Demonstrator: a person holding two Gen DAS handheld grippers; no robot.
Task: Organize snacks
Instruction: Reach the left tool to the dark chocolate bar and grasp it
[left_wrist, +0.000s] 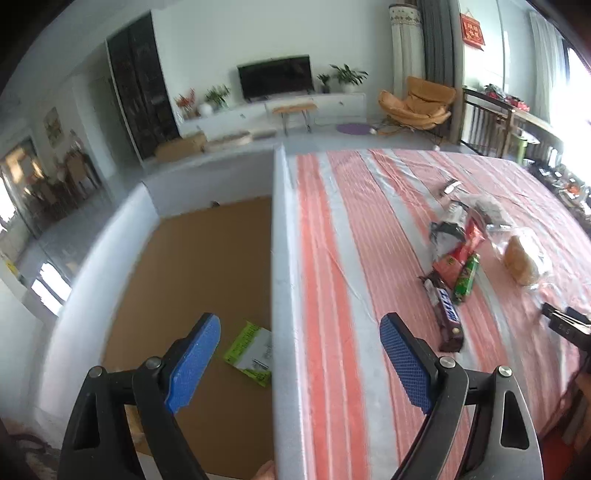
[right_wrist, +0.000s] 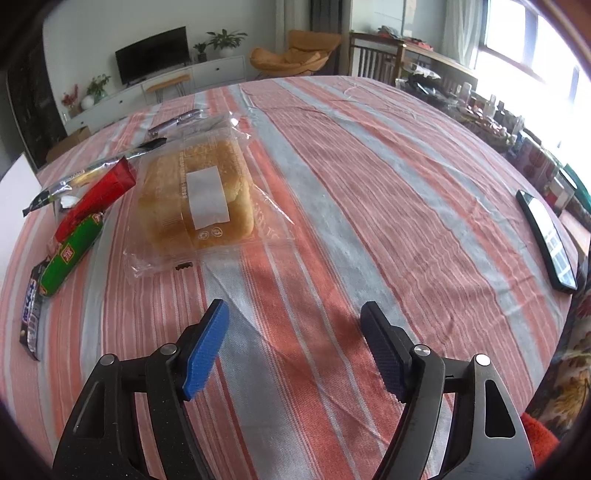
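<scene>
On the far left you are holding the left gripper (left_wrist: 300, 363) over the white wall (left_wrist: 284, 258) of the box (left_wrist: 207, 266). Its jaws are standing wide apart and nothing is between them. One green and white packet (left_wrist: 251, 352) is already lying on the brown floor of the box, just left of that wall.

Moving to the right, the other snacks are lying on the striped tablecloth (right_wrist: 369, 184). I am counting one dark chocolate bar (left_wrist: 445, 314), one green pack (right_wrist: 72, 254), one red pack (right_wrist: 98, 197), one long silver and black wrapper (right_wrist: 85, 177) and one bagged bread (right_wrist: 197, 199). Behind them there are perhaps two more small wrappers, but they are blurred and I cannot be sure.

Your right gripper (right_wrist: 295, 349) is hovering above bare cloth, spread open and holding nothing. The bread is lying ahead of it and a little to the left, with its long axis pointing almost away from you, so the jaws are already standing across its short side. This hand is clearly nearer to the bread. The chocolate bar is lying closer to the left gripper, to its right, and its long axis is also running away from you.

At the far right one black phone (right_wrist: 550, 240) is resting near the table edge.
</scene>
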